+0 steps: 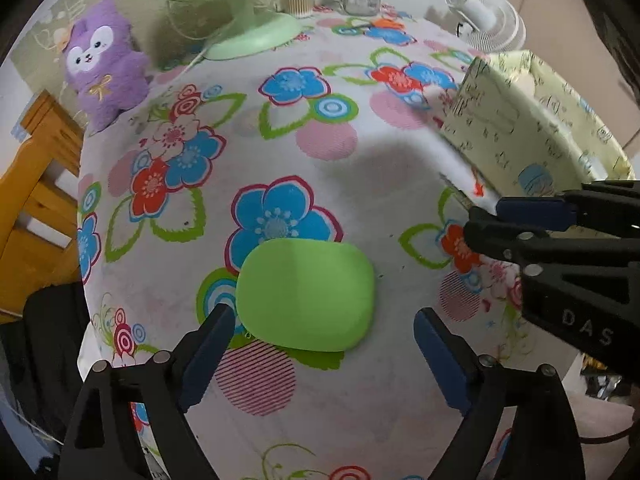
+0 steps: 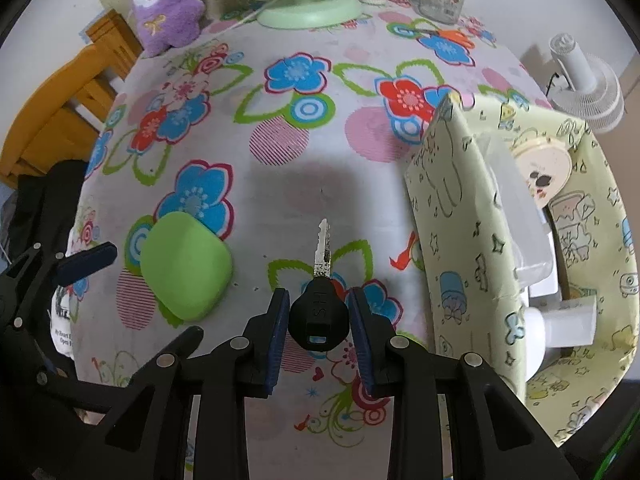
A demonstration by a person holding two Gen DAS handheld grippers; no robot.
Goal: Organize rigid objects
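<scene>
We're partway: right claw clenched on key, above tabletop; left claw released over green pad. Box prob. already holds a few items.

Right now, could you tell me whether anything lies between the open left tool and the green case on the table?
Nothing visible does. The left tool stands open over the green case, with only bare tablecloth around it; the right tool, holding the key, is off to one side.
</scene>
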